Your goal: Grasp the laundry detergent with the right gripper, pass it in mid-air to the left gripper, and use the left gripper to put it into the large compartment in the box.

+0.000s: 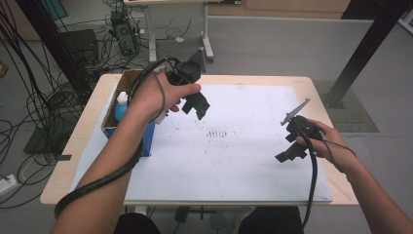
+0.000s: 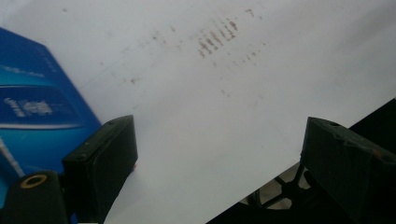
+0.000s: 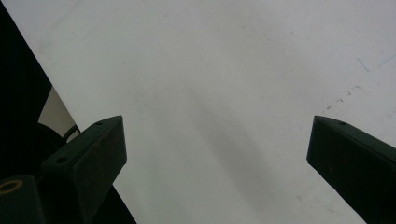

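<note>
Blue box (image 1: 127,127) lies lengthwise beside left claw (image 1: 197,108).

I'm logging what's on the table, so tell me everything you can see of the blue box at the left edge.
The blue box is an open-topped carton, brown cardboard inside, blue printed outside with white lettering too blurred to read. It stands on the white sheet at the table's left edge. A white-capped bottle with a blue body stands inside. The left gripper hangs beside it, jaws open, not touching.
</note>
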Action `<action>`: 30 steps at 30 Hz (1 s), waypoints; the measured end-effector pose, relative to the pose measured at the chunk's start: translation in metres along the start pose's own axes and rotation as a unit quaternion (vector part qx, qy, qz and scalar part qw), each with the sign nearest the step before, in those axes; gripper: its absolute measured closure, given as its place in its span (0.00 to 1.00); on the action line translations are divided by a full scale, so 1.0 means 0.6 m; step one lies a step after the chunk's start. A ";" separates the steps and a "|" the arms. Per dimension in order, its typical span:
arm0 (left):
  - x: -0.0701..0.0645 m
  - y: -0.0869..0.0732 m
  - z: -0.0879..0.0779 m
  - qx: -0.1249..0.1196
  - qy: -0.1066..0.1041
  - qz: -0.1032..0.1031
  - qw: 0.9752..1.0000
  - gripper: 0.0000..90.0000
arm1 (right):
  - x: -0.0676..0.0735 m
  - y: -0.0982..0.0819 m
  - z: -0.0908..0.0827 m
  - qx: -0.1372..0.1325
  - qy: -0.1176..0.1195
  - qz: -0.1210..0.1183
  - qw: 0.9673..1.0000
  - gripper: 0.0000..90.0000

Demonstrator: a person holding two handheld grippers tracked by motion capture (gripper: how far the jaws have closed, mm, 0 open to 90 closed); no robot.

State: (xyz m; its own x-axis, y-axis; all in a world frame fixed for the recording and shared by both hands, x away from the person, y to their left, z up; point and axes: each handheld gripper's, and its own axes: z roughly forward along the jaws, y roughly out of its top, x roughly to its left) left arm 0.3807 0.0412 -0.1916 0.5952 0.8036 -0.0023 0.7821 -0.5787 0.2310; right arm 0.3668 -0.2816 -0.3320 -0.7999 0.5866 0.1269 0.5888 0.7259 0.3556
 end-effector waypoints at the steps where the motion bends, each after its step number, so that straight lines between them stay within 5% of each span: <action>1: -0.006 0.002 0.007 0.003 -0.002 0.003 1.000 0.12 | -0.001 -0.001 -0.001 0.000 0.000 0.001 1.000 0.05; 15: -0.075 0.025 0.096 0.037 -0.006 0.029 0.999 0.13 | -0.009 -0.014 -0.011 -0.006 -0.002 0.017 1.000 0.05; 30: -0.116 0.028 0.178 0.051 -0.010 0.045 0.998 0.14 | -0.008 -0.019 -0.020 -0.009 -0.008 0.016 1.000 0.05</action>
State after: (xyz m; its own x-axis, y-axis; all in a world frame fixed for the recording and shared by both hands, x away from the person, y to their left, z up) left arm 0.3718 -0.0392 -0.2914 0.6667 0.7453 -0.0064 0.7394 -0.6603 0.1316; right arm 0.3626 -0.2972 -0.3256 -0.7780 0.6160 0.1235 0.6123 0.6994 0.3686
